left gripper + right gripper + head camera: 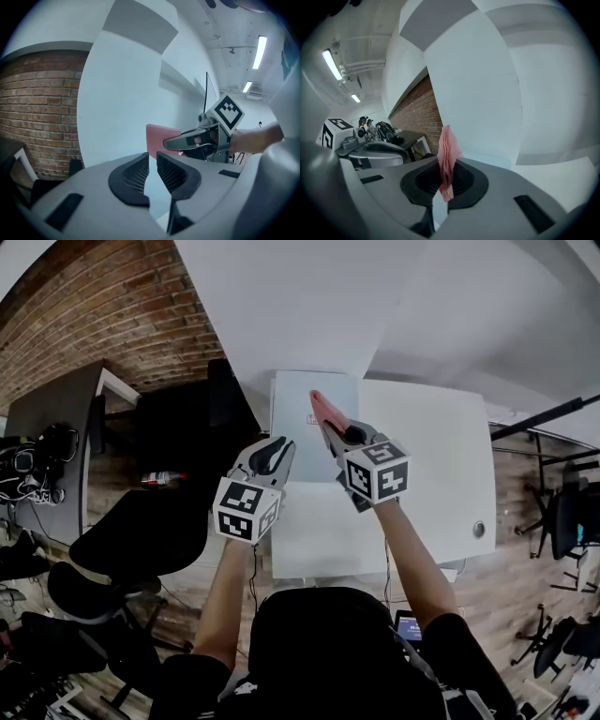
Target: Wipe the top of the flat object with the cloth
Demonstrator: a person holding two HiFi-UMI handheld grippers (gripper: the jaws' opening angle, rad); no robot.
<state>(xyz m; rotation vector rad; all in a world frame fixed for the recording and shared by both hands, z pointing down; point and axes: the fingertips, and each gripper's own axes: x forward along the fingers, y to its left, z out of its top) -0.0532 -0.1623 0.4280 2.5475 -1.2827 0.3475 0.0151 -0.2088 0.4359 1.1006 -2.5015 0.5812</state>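
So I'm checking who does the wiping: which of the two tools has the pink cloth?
The right tool: its jaws clamp the pink cloth, while the left tool has nothing between its jaws.

Bright, even indoor light here, pouring from ceiling strip lights (258, 51) that glare white in both gripper views, and the white desk (441, 456) looks pale and almost shadowless from the head view. All three pictures bulge fisheye-style with black corners and bent wall edges. The left claw (153, 163), close to its lens, looks soft.
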